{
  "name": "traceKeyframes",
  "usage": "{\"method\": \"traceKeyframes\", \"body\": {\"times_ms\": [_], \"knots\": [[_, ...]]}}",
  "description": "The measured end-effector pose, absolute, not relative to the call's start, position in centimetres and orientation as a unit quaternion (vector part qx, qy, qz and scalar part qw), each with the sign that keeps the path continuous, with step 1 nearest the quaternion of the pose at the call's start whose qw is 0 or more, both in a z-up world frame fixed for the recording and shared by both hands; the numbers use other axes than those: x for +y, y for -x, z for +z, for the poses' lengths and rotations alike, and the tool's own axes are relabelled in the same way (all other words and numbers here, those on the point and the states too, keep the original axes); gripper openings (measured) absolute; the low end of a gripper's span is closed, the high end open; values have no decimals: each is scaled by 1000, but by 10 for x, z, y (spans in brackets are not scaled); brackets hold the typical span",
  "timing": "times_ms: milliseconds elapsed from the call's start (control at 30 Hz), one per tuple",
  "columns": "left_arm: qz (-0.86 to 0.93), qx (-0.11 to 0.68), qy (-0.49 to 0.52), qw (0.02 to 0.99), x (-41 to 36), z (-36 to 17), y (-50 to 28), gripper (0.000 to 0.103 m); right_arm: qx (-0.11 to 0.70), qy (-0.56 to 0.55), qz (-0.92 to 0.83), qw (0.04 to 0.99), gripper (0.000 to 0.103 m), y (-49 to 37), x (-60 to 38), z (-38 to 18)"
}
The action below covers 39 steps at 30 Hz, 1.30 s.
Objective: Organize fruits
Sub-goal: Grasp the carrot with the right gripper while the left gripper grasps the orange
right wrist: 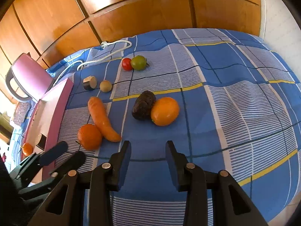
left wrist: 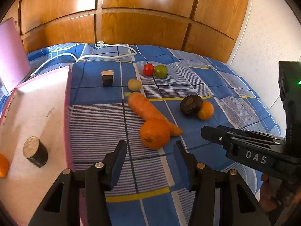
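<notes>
A: Two grippers, both empty. Left gripper (left wrist: pixel 150 148) jaws stand apart, nothing between; nearest orange (left wrist: pixel 154 133) lies just ahead, touching the carrot (left wrist: pixel 148 109).

B: Right gripper (right wrist: pixel 147 148) likewise parted, holding nothing, over bare bedspread (right wrist: pixel 235 101).

A: Left view alone shows inside the pink tray (left wrist: pixel 37 116): dark cylinder (left wrist: pixel 35 151), orange piece at its edge.

B: Right view shows the avocado (right wrist: pixel 144 105), dark and wrinkled, touching a glossy orange (right wrist: pixel 165 111); red tomato (right wrist: pixel 127 64) against green one (right wrist: pixel 138 62).
</notes>
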<state>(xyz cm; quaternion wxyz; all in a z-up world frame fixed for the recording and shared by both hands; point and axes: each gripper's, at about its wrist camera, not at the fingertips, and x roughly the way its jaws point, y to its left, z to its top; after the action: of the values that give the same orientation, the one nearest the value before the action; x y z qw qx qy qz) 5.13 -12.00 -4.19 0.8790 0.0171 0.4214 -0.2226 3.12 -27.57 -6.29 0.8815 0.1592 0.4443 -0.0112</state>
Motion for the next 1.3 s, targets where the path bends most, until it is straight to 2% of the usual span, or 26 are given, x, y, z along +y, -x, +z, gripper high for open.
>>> {"method": "traceKeyframes", "body": {"times_ms": [267, 333, 800, 1300], "knots": [[-231, 418, -19, 878, -131, -50, -64, 51, 444, -173, 10, 879, 38, -41, -273, -62], [-238, 422, -13, 875, -132, -53, -67, 38, 445, -177, 14, 878, 38, -43, -273, -62], [-158, 414, 8, 897, -109, -52, -80, 37, 449, -167, 53, 876, 38, -71, -249, -62], [-150, 408, 18, 900, -109, -55, -100, 37, 466, -147, 95, 867, 38, -126, -220, -63]]}}
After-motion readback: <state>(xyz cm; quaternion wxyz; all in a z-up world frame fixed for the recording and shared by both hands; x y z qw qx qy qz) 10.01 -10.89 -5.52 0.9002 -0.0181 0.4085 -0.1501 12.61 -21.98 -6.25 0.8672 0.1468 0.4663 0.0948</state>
